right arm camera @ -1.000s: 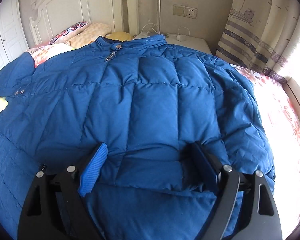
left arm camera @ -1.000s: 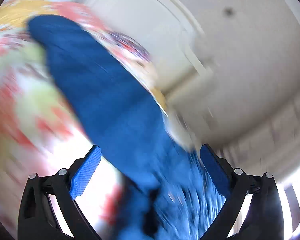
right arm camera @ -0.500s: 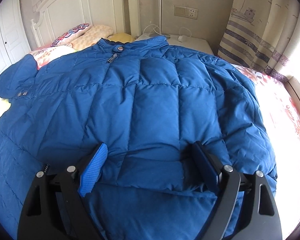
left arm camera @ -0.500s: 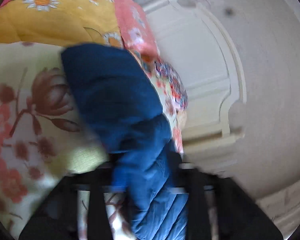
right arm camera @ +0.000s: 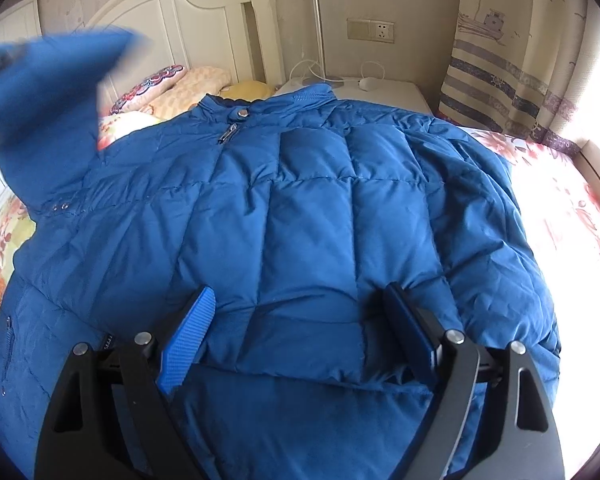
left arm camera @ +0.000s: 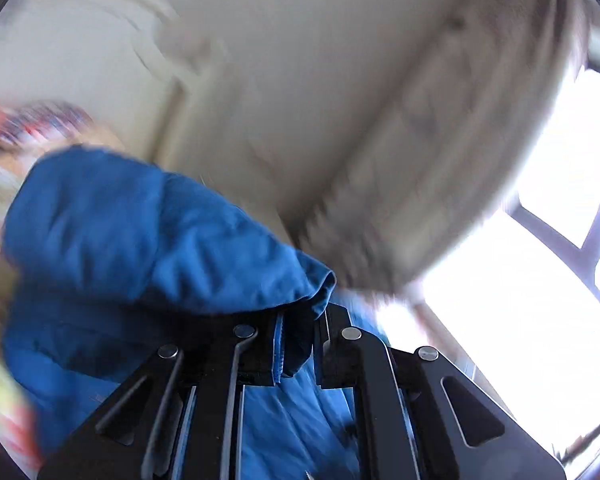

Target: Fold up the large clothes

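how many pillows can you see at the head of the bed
3, with more possibly hidden. A patterned pillow lies nearest the headboard, a peach pillow beside it, and a yellow pillow just behind the jacket collar.

Blue down jacket (right arm camera: 300, 216) spread front-up on floral bed (right arm camera: 572, 216), collar toward 12 o'clock. Sleeve (right arm camera: 48, 92) lifted, blurred, at 10 o'clock. Right gripper (right arm camera: 300, 320) fingers apart above the hem.

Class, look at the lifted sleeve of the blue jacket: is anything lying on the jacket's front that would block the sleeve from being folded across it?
Nothing visible does. The left gripper is shut on the sleeve, raised at the view's left. The jacket front is bare; only the right gripper, fingers open, hovers over the hem, near the camera.
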Tool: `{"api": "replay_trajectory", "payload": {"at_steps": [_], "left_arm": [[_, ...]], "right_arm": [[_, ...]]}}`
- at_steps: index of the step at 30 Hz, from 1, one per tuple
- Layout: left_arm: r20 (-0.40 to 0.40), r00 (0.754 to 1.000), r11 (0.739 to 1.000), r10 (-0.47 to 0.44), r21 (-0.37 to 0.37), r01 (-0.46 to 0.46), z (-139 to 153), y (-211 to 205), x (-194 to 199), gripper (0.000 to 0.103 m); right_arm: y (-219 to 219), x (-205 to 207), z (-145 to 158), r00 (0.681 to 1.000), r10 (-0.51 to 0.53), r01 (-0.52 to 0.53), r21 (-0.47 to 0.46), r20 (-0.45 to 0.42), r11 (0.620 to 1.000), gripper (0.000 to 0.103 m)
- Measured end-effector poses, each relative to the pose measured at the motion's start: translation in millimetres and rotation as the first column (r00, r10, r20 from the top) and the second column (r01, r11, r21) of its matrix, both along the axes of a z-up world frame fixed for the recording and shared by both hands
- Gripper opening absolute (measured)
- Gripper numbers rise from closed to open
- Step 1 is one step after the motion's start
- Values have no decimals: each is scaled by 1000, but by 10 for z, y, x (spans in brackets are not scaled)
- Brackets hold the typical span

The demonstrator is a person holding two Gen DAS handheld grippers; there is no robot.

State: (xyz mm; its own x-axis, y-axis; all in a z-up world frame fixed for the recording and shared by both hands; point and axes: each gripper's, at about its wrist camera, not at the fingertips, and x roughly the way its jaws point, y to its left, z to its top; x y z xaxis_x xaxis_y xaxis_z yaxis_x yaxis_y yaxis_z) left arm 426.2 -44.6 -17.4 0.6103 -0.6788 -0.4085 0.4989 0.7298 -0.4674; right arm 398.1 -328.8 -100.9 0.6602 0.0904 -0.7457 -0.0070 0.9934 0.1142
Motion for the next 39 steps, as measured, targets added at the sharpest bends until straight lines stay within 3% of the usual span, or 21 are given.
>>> {"api": "replay_trajectory", "payload": {"at_steps": [2,4,7,10,13,14,16,17,18,20,22,25,28,33,37,38,39], "left_arm": [[-87,996,995,-32,89,40,-336,-359,40,7],[-219,975,988,-27,141,59,-686,-559,154,8],[-275,961,982,-38,167,87,-769,-569,163,9],[-207,977,980,-51,180,89,-399,-378,-20,9],[-38,998,988,-46,147,51,32,-56,-345,11],[4,1000,991,-15,137,15,70,88,-410,19],[53,987,970,153,181,-160,36,396,-493,68],[48,972,950,229,205,-234,-54,530,-490,81],[18,954,927,301,230,-297,-214,684,-473,81],[-43,931,897,362,289,-335,-473,829,-416,75],[-89,910,870,404,343,-353,-706,929,-367,75],[-125,888,829,442,434,-352,-943,953,-247,75],[-160,869,820,468,446,-359,-1067,1080,-217,76],[-180,867,833,464,421,-359,-1128,1166,-207,79],[-194,866,842,461,405,-357,-1161,1208,-198,81],[-195,866,843,460,403,-357,-1164,1214,-200,81],[-196,867,844,459,401,-356,-1166,1219,-210,81]], "right_arm": [[-8,-7,1,1000,-2,2,6,2,1000,85],[-8,-7,2,1000,-2,2,5,2,1000,85],[-3,-10,2,1000,-1,1,6,3,1000,85],[-12,-14,7,1000,-1,1,11,3,1000,85],[-11,-15,9,1000,-1,1,11,4,1000,85],[-9,-14,11,1000,-1,1,10,5,1000,85],[-6,-14,8,1000,-1,1,6,5,1000,85],[-7,-20,8,1000,0,0,6,7,1000,85],[-8,-23,11,1000,0,0,7,10,1000,85],[-19,-38,24,1000,-3,2,15,19,1000,83],[-45,-100,96,999,-21,21,20,49,1000,76],[59,-225,349,991,-4,-2,45,134,999,75],[511,-233,590,975,130,-116,-86,179,990,75],[1494,35,690,918,364,-282,-385,158,879,75],[2133,368,466,893,449,-364,-579,5,730,75],[2280,445,366,892,450,-357,-652,-26,669,74],[2353,488,317,895,445,-334,-699,-26,632,74]]}}
